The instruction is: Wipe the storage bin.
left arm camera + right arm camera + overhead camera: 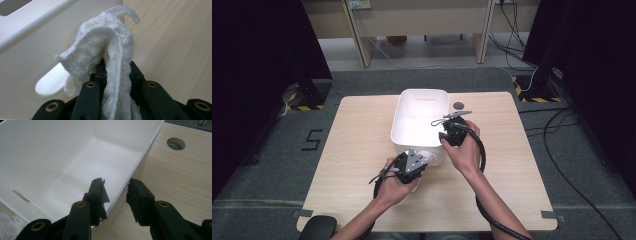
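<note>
On our left, the left gripper (421, 161) is clenched on a white knitted cloth (105, 57) — the fabric runs up between the two black jaws and bunches over their tips, with one loose end curling off at the top. In the high view the cloth (427, 159) sits at the near wall of the white bin (398, 131), just ahead of our left hand (394, 184) and above the table (357, 150). In the left gripper view the bin's outer wall (30, 42) rises right behind the cloth, its handle slot showing just beside the fabric.

To the right, the right gripper (115, 191) stands astride the bin's rim (140, 162) — one jaw inside the bin, the other outside over the wood, the wall passing between them. The pads stand off the wall on both sides, so the jaws are released and grasp nothing. Our right hand (467, 150) holds it at the bin's near right corner, well apart from the cloth.

A round hole (176, 143) lies in the table beyond the right jaw.
</note>
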Action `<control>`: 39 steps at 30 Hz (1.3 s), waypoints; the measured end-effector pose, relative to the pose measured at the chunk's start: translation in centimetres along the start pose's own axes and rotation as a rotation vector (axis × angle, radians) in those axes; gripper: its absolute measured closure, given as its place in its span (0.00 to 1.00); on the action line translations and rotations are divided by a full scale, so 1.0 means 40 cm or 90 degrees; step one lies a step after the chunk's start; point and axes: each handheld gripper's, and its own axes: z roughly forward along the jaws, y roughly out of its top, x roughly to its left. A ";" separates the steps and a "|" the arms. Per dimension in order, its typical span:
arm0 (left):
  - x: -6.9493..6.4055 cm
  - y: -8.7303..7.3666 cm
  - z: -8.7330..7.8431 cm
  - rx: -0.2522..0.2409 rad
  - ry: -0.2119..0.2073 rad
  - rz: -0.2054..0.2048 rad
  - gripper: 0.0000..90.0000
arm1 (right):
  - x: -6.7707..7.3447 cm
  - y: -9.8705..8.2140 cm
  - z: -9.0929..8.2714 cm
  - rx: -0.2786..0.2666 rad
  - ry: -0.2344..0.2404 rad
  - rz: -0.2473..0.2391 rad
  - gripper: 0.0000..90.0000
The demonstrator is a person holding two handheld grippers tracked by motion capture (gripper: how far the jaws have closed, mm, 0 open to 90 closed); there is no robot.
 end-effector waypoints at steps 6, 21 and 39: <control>0.007 0.016 -0.011 -0.007 0.005 -0.004 0.84 | -0.003 0.002 -0.001 0.003 0.002 0.001 0.71; 0.014 0.022 -0.019 -0.011 0.015 -0.013 0.84 | 0.016 0.007 -0.021 0.014 0.005 0.013 0.76; 0.011 0.044 -0.015 -0.008 0.012 -0.007 0.84 | 0.017 0.006 -0.018 0.010 0.007 0.021 0.75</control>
